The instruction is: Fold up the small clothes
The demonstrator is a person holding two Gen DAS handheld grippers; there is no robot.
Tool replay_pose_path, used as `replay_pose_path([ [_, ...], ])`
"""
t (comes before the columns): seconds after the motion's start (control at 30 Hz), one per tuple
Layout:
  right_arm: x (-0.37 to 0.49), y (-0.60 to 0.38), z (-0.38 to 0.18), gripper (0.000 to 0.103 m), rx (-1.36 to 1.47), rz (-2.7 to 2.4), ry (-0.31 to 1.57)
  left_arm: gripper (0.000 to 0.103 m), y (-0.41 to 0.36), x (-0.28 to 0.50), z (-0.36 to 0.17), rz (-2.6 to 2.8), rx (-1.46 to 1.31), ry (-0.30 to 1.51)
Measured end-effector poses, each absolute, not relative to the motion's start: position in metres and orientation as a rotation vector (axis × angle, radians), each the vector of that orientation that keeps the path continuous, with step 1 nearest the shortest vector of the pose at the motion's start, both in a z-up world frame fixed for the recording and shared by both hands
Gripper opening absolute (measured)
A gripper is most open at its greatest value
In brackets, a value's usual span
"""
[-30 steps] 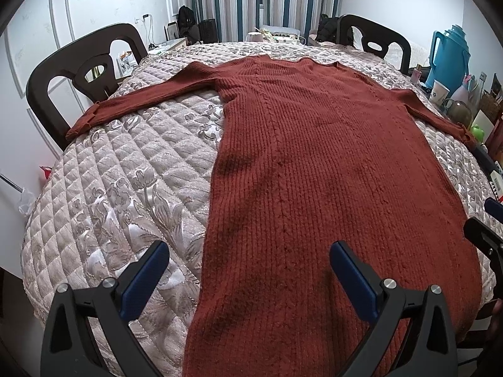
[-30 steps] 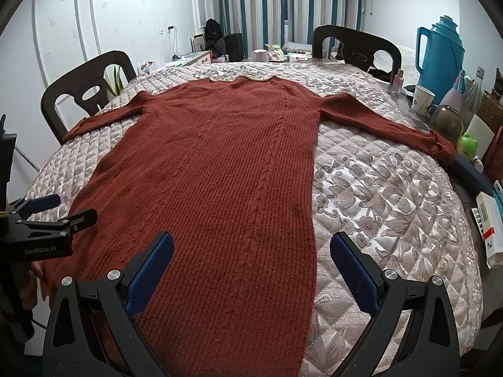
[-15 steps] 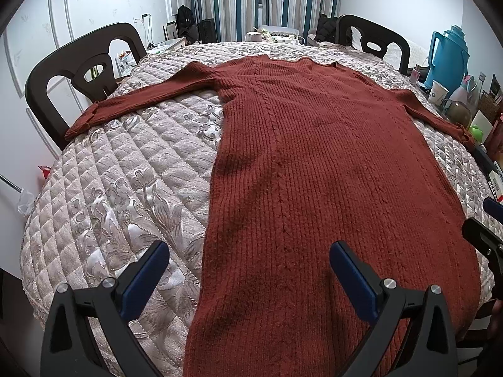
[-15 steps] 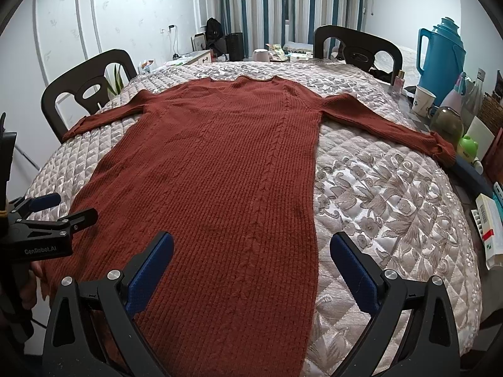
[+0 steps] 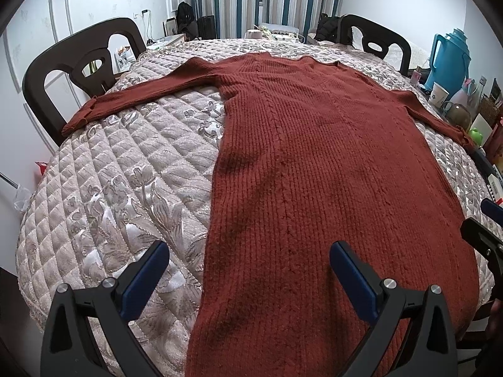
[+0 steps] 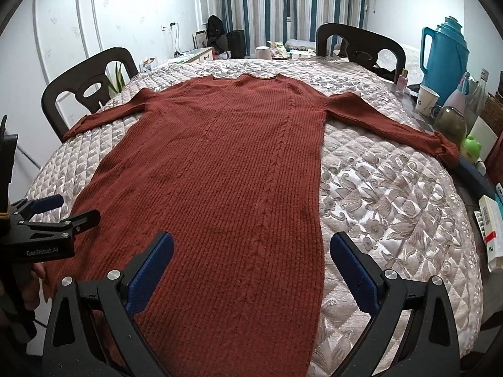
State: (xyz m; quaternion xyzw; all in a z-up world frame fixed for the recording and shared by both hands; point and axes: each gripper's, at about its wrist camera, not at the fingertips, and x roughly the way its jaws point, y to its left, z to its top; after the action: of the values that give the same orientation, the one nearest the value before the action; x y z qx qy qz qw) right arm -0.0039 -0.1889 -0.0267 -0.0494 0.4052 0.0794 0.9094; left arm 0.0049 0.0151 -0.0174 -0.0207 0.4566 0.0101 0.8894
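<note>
A long rust-red knit sweater (image 5: 314, 163) lies flat and spread out on the quilted table cover (image 5: 132, 182), collar far, hem near, both sleeves stretched sideways; it also shows in the right wrist view (image 6: 226, 169). My left gripper (image 5: 250, 270) is open and empty above the hem's left part. My right gripper (image 6: 251, 264) is open and empty above the hem's right part. The left gripper also shows at the left edge of the right wrist view (image 6: 53, 213). The right gripper's tip shows at the right edge of the left wrist view (image 5: 484, 223).
Dark chairs stand at the far left (image 5: 78, 72) and far right (image 5: 374, 37) of the table. A blue thermos (image 6: 446, 59), a paper cup (image 6: 426, 100), bottles and a green toy (image 6: 470, 149) crowd the right edge. Boxes (image 6: 490, 229) lie at the near right.
Both grippers have drifted slightly; the sweater lies as before and both stay open.
</note>
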Motion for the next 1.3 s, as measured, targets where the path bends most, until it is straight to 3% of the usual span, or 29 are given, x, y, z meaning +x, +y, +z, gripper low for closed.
replay_pose_path([
  [0.57,0.016,-0.177,-0.023,0.1,-0.089,0.206,0.835,0.103,0.032,0.026,-0.019,0.008,-0.076,0.94],
  [0.83,0.035,-0.161,-0.017,0.099,-0.087,0.261,0.821,0.103,0.068,0.043,-0.013,0.018,-0.225,0.897],
  [1.03,0.052,-0.15,-0.005,0.093,-0.048,0.305,0.793,0.103,0.118,0.063,-0.001,0.087,-0.324,0.809],
  [1.2,0.067,-0.14,-0.001,0.08,-0.02,0.339,0.791,0.101,0.172,0.085,-0.003,0.136,-0.426,0.766],
  [1.3,0.076,-0.136,-0.001,0.079,-0.017,0.349,0.794,0.1,0.21,0.097,-0.01,0.184,-0.527,0.747],
])
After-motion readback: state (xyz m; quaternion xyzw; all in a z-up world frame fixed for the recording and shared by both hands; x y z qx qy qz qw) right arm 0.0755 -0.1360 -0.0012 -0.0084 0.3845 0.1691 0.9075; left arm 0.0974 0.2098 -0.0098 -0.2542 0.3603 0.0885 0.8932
